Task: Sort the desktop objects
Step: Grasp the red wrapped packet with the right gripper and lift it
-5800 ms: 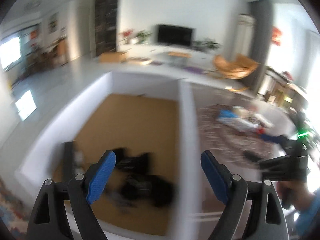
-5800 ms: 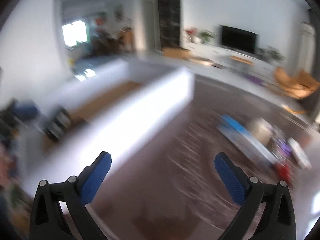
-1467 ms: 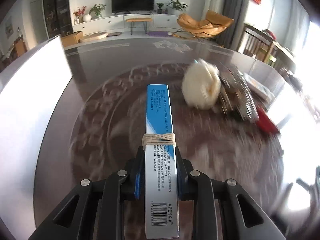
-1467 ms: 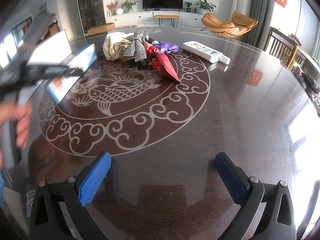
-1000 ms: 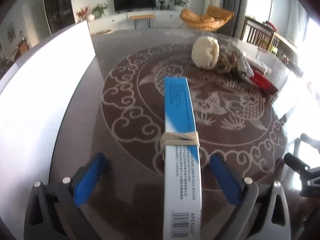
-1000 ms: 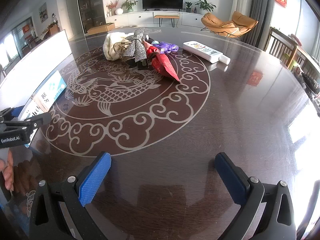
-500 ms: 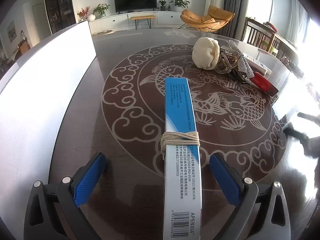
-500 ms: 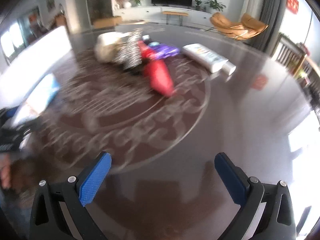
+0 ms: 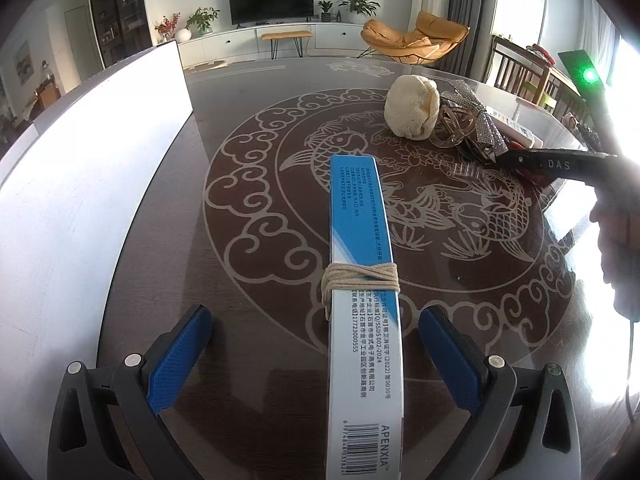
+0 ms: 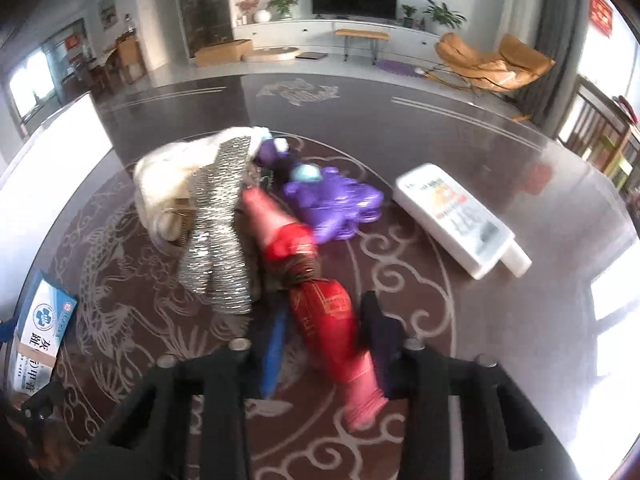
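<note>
A long blue and white box (image 9: 360, 280) with string round its middle stands on edge on the dark table (image 9: 256, 152). It sits between the fingers of my open left gripper (image 9: 314, 312), and neither pad touches it. In the right wrist view the same box (image 10: 44, 320) lies at the far left. My right gripper (image 10: 324, 328) has its jaws closing on a red foil pouch (image 10: 316, 300), the pads tight at its sides. The pouch belongs to a pile with a cream knitted ball (image 9: 410, 110) and a silver sequin bow (image 10: 220, 232).
A purple plastic toy (image 10: 332, 204) and a white tube (image 10: 456, 216) lie beyond the pouch. A tall white bin wall (image 9: 80, 184) runs along the table's left side. A hand (image 9: 616, 240) holding the right gripper's body (image 9: 552, 162) shows at the right edge.
The right gripper has moved forward to the pile, and its wide jaws have come in round the red pouch. The left gripper and the box have stayed put.
</note>
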